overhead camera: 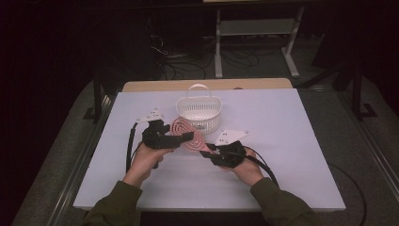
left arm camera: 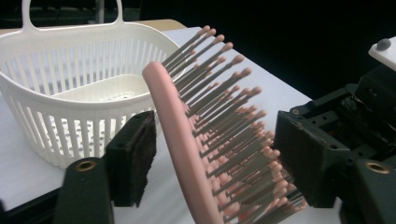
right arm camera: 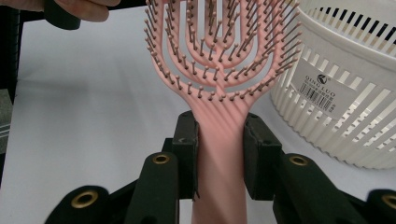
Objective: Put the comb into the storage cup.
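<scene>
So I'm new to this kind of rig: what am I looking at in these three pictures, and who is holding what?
No robot here: a person holds a hand-worked two-jaw gripper in each hand. The high view looks down on a white table from above the person's side. The other two pictures come from cameras riding on the grippers, looking along their black jaws.

On the table stands a white slotted basket with a handle. The right gripper is shut on the handle of a pink hairbrush. The left gripper has the brush's head between its jaws: the bristle tips meet one pad, while a gap separates the brush's back from the other, so it is not clamped.
</scene>
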A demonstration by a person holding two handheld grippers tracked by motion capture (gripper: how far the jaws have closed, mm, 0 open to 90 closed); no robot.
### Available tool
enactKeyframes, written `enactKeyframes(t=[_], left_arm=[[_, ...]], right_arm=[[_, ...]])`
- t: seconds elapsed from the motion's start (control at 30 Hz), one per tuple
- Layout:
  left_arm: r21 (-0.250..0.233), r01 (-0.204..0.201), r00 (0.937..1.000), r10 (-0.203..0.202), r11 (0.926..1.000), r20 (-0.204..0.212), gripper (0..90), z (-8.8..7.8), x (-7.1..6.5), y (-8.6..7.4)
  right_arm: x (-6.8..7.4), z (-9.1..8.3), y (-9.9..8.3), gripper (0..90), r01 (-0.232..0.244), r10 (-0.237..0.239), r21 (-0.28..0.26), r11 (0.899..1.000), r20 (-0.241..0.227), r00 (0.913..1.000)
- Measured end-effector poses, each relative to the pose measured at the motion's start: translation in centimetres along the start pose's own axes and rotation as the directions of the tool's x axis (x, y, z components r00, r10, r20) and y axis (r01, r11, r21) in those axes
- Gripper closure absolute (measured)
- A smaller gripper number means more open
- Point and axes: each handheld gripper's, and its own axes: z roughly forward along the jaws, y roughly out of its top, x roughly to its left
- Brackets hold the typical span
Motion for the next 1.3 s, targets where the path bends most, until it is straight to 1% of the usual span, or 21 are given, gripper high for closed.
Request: enactKeyframes(t=[0.1, 0.27, 0.4, 0.57, 0.6, 0.83, 0.93, 1.1, 1.13, 1.17, 1.3], left_arm=[[0.001, -0.001, 1.0000, 0.001, 1.0000, 0.004, 34.7, 0.06, 0.01, -0.07], [0.006, 0.010, 0.9998, -0.010, 0.9999, 0.015, 40.5, 0.09, 0.04, -0.08], [0.001, 0.013, 0.9997, -0.013, 0.9999, 0.021, 41.5, 0.08, 0.04, -0.08], [0.006, 0.025, 0.9994, -0.026, 0.9997, 0.024, 42.9, 0.12, 0.15, -0.08], [0.007, 0.033, 0.9991, -0.034, 0.9994, 0.025, 43.3, 0.11, 0.18, -0.08], [0.005, 0.043, 0.9986, -0.043, 0.9991, 0.031, 45.3, 0.05, 0.28, -0.09], [0.007, 0.058, 0.9976, -0.058, 0.9983, 0.037, 47.0, 0.08, 0.34, -0.14], [0.009, 0.063, 0.9971, -0.063, 0.9980, 0.042, 49.3, 0.05, 0.38, -0.13], [0.013, 0.065, 0.9967, -0.065, 0.9978, 0.049, 50.0, 0.04, 0.39, -0.13], [0.012, 0.067, 0.9965, -0.067, 0.9977, 0.051, 52.2, 0.03, 0.40, -0.13], [0.011, 0.068, 0.9962, -0.068, 0.9977, 0.054, 53.1, -0.01, 0.45, -0.12]], right_arm=[[0.02, 0.02, -0.02, 69.0, -0.002, 0.002, 0.002, 1.000, 0.002, 1.0000], [0.04, 0.10, -0.06, 69.0, 0.001, -0.001, 0.006, 1.000, 0.004, 1.0000], [0.09, 0.09, -0.04, 68.9, 0.005, -0.005, 0.004, 1.000, 0.009, 1.0000], [0.10, 0.15, -0.05, 68.9, 0.005, -0.005, 0.005, 1.000, 0.012, 0.9999], [0.13, 0.17, -0.04, 68.9, 0.005, -0.005, 0.005, 1.000, 0.013, 0.9999], [0.21, 0.20, -0.01, 68.9, 0.013, -0.013, 0.005, 1.000, 0.020, 0.9997], [0.20, 0.21, -0.03, 68.9, 0.014, -0.014, 0.009, 1.000, 0.028, 0.9995], [0.21, 0.20, -0.02, 68.8, 0.020, -0.020, 0.011, 1.000, 0.037, 0.9991], [0.25, 0.22, -0.02, 68.8, 0.024, -0.024, 0.013, 1.000, 0.042, 0.9988], [0.26, 0.23, -0.02, 68.9, 0.023, -0.024, 0.013, 1.000, 0.047, 0.9986], [0.26, 0.26, -0.02, 68.8, 0.024, -0.024, 0.014, 1.000, 0.045, 0.9987]])
